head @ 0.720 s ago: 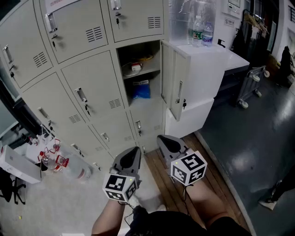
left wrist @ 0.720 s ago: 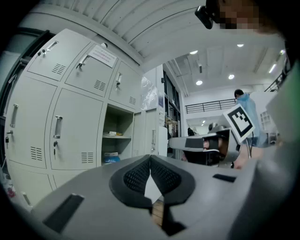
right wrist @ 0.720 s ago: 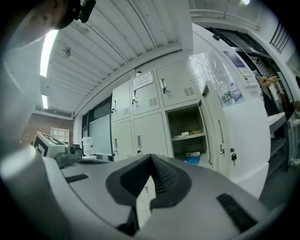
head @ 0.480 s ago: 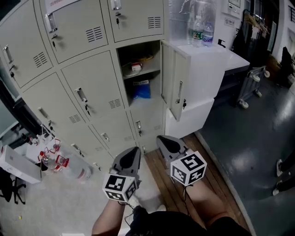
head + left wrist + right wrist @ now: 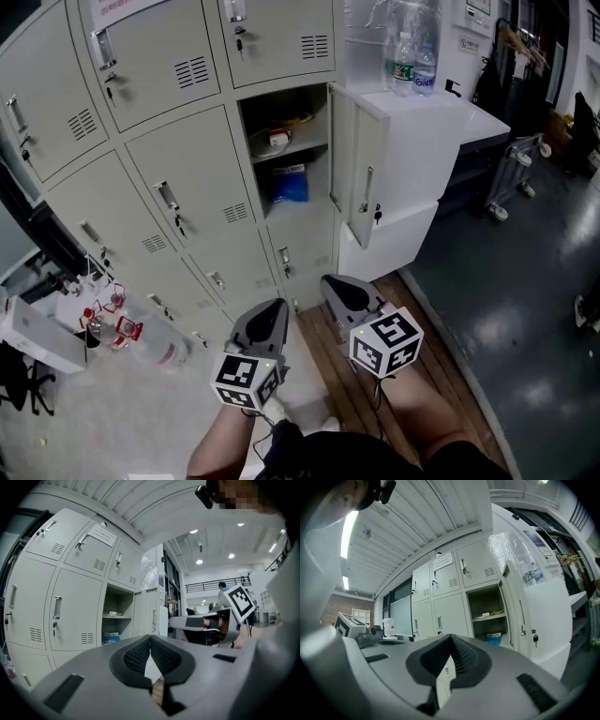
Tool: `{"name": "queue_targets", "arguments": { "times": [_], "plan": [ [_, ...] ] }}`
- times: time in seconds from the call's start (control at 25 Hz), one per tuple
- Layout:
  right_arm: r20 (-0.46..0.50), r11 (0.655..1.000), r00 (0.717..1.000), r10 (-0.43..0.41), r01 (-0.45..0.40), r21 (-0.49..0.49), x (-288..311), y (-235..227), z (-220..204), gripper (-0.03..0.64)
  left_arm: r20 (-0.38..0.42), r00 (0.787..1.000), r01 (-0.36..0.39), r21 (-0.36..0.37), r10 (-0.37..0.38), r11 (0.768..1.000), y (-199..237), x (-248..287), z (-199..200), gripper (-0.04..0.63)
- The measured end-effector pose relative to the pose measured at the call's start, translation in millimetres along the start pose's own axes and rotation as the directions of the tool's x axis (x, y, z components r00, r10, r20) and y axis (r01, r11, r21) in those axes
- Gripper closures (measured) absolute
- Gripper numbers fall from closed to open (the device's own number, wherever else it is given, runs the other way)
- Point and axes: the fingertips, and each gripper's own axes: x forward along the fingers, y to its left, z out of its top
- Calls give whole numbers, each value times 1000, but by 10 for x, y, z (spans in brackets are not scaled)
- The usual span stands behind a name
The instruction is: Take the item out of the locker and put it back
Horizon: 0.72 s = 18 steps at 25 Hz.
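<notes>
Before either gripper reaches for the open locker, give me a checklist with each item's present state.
1. Locker door open: ok, it is swung wide to the right.
2. Item in sight: ok, a blue packet stands under the shelf.
3. Left gripper empty: ok, its jaws are together on nothing.
4. Right gripper empty: ok, its jaws are together on nothing.
5. Jaws open for a grasp: not ok, both are shut.
6. Grippers at the packet: not ok, both are low and well short of it.
</notes>
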Motion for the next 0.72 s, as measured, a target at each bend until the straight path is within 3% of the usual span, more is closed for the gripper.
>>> {"name": "queue_targets", "arguments": {
  "times": [0.72],
  "plan": [
    [7, 999, 1000, -29, 29, -44, 767, -42, 291, 617, 34, 998, 46, 6, -46, 999, 667, 322, 222, 589]
  ]
}}
